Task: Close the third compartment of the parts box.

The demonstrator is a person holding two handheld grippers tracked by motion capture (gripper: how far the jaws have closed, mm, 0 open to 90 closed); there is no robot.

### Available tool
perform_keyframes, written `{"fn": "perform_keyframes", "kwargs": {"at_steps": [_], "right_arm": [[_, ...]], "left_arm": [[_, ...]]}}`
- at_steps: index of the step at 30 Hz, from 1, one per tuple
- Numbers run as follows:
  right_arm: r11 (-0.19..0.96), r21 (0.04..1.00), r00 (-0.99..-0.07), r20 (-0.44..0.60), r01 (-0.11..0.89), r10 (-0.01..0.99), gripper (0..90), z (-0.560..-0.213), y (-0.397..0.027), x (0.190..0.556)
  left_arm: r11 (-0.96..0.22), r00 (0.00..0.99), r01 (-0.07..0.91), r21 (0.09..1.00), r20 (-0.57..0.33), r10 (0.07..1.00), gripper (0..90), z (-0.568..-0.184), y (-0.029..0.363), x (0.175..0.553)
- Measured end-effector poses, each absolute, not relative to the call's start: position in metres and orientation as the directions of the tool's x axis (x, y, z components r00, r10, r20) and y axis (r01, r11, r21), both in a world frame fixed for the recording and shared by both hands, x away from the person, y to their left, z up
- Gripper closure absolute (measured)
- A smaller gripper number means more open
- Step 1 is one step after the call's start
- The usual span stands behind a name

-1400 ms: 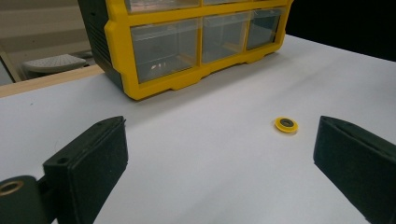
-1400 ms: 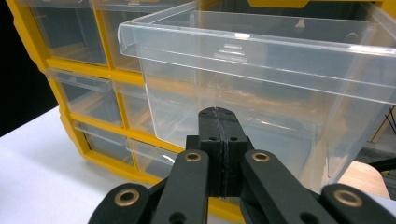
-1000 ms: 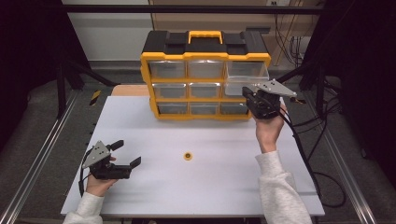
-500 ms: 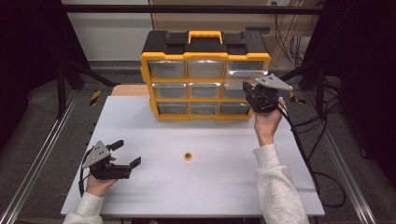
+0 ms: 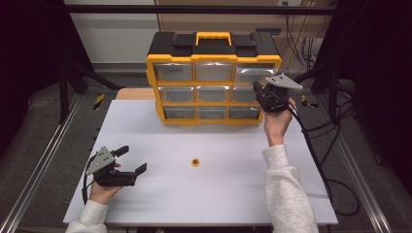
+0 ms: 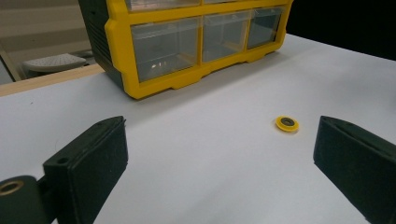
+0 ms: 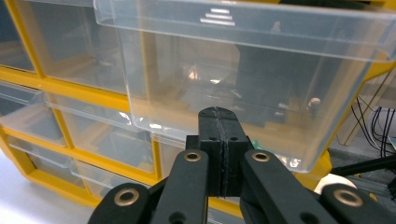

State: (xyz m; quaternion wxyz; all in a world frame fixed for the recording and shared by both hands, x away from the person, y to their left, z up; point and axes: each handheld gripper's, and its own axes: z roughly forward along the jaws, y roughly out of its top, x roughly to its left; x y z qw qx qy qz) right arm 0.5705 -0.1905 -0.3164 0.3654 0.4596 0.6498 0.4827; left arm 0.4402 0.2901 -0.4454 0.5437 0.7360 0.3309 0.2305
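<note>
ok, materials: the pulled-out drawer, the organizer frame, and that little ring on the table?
Drawer: clear, glossy plastic by the look; the frame shows through it and its walls catch reflections.
Organizer frame: opaque moulded plastic, yellow with a black top, slight sheen.
Ring: yellow rim with a dark centre, probably plastic or rubber; too small to tell.

even overhead light, dark surroundings, glare on the clear drawer (image 7: 243, 93), soft low-resolution blur
</note>
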Motion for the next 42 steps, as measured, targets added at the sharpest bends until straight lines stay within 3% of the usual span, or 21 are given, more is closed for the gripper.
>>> {"fn": "perform_keyframes", "kwargs": {"at_steps": [42], "right_arm": [[0.088,0.966,-0.293,-0.013,0.244,0.956,87.1,-0.322,-0.193,0.59]], "left_arm": [[-0.185,0.674,0.236,0.954,-0.023,0.738,2.7,-0.445,0.29,0.44]]}}
